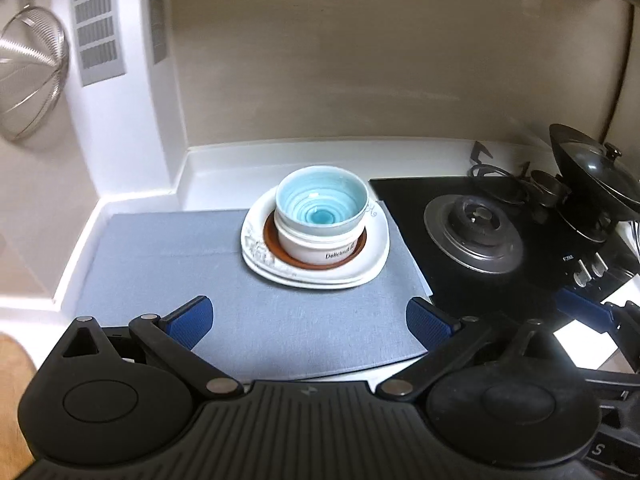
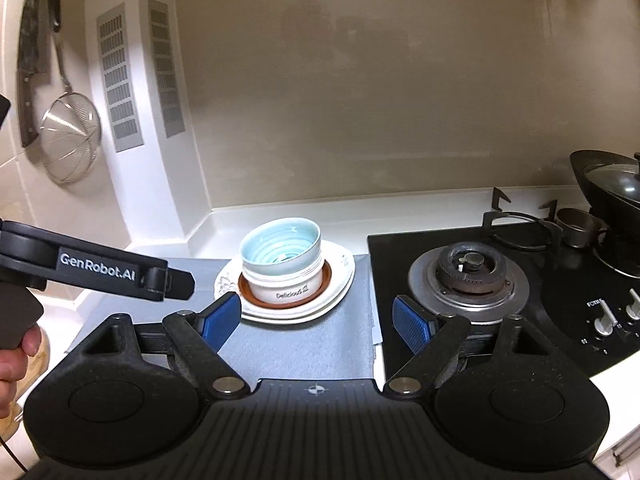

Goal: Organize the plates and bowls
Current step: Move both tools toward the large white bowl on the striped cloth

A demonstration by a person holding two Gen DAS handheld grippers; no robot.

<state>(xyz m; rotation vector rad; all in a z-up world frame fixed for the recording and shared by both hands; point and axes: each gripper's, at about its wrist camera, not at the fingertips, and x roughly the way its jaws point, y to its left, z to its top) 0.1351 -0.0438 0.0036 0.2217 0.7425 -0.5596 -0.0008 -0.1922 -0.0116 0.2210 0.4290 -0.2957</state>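
Note:
A blue-glazed bowl point(image 1: 322, 206) sits on top of a white bowl point(image 1: 320, 246) marked "Delicious". Both rest on a brown saucer point(image 1: 272, 246), which lies on stacked white plates point(image 1: 376, 258) on a grey mat point(image 1: 160, 264). The same stack shows in the right wrist view: blue bowl point(image 2: 282, 250), white bowl point(image 2: 284, 286), plates point(image 2: 340, 282). My left gripper point(image 1: 310, 320) is open and empty, short of the stack. My right gripper point(image 2: 316, 320) is open and empty, in front of the stack. The left gripper's body point(image 2: 96, 266) appears at the left of the right wrist view.
A black gas hob point(image 1: 476, 232) with burner point(image 2: 468, 276) lies right of the mat. A black wok with lid point(image 1: 592, 172) stands at the far right. A metal strainer point(image 2: 70, 140) and a cleaver point(image 2: 30, 68) hang on the left wall. The white counter meets the back wall.

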